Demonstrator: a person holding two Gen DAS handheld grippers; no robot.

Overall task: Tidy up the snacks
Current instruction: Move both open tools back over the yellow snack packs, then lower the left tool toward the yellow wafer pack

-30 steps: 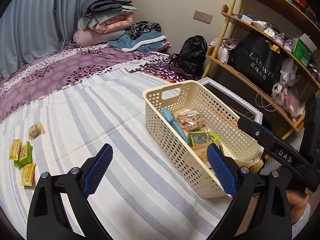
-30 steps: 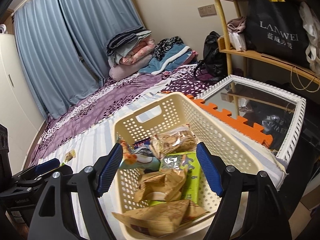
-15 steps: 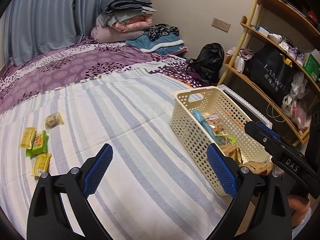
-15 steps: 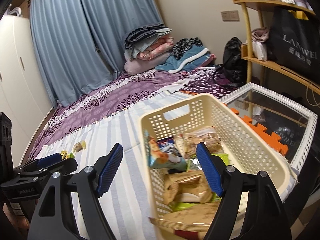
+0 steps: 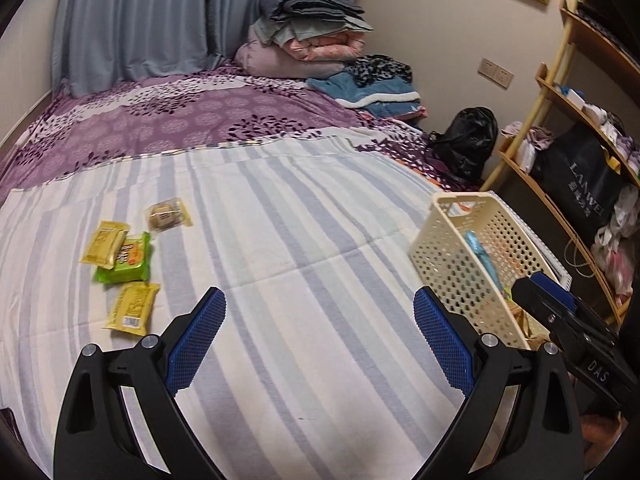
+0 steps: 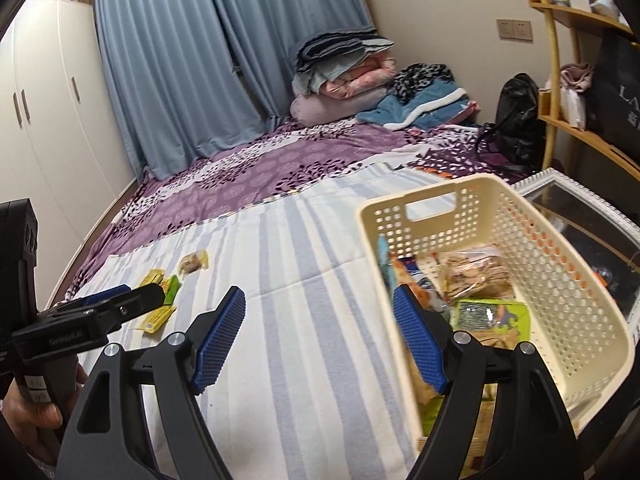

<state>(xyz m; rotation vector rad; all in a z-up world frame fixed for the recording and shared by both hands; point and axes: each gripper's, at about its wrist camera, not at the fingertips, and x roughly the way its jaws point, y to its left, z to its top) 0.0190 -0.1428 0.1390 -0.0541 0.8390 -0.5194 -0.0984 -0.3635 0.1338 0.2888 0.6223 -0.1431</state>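
Observation:
A cream perforated basket (image 6: 560,264) holding several snack packs stands on the striped bedsheet at the right; it also shows in the left wrist view (image 5: 452,256). Loose snacks lie on the sheet at the left: a green pack (image 5: 126,260), two yellow packs (image 5: 105,242) (image 5: 132,307) and a clear brown-filled pack (image 5: 167,215). My left gripper (image 5: 318,338) is open and empty above the sheet, right of the loose snacks. My right gripper (image 6: 320,338) is open and empty, its right finger over the basket's near left rim.
Folded blankets (image 5: 312,36) and clothes are piled at the far end of the bed. A black bag (image 5: 466,142) and a wooden shelf unit (image 5: 580,168) stand at the right. A white-framed glass panel (image 6: 592,216) lies behind the basket. A wardrobe (image 6: 48,120) is at the left.
Both grippers have swung left, away from the basket and toward the loose snacks. The basket has shifted to the right of both views. Both stay open.

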